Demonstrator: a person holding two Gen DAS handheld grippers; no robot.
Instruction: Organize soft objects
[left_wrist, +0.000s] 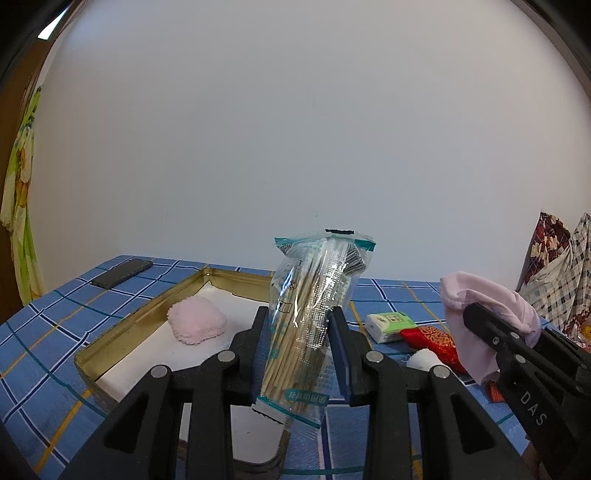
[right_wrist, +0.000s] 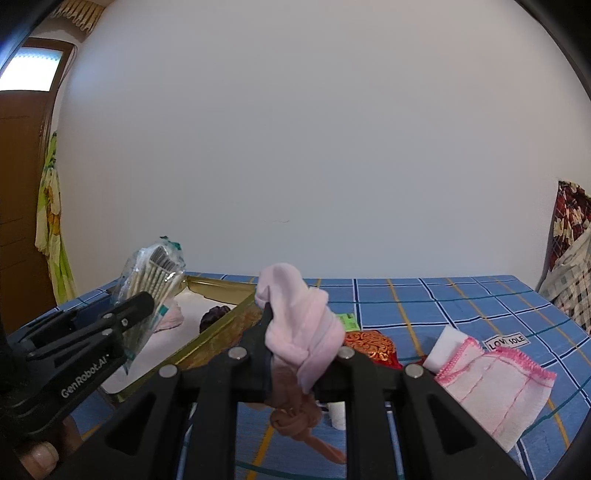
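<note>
**Gold tin, part filled**

Gold-rimmed tin tray (left_wrist: 122, 334) on blue checked cloth (right_wrist: 461, 299): I see a fluffy pink pad (left_wrist: 196, 320) and a dark lump (right_wrist: 215, 316) inside. L gripper (left_wrist: 297, 343) clamps a clear pack of wooden sticks (left_wrist: 314, 302) above the tray; R gripper (right_wrist: 295, 350) is closed tight on a pale pink cloth (right_wrist: 299, 325), beside the tray. Red pouch (right_wrist: 373, 345) & pink-trimmed cloth (right_wrist: 495, 384) lie outside.

Right gripper (right_wrist: 301, 332) fingers (right_wrist: 260, 332) clamp pale pink cloth (right_wrist: 299, 328) above tablecloth (right_wrist: 443, 302).

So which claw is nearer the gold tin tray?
Left. The left claw, gripping a bag of wooden sticks, hangs over the gold tin tray; the right claw sits beside it.
</note>
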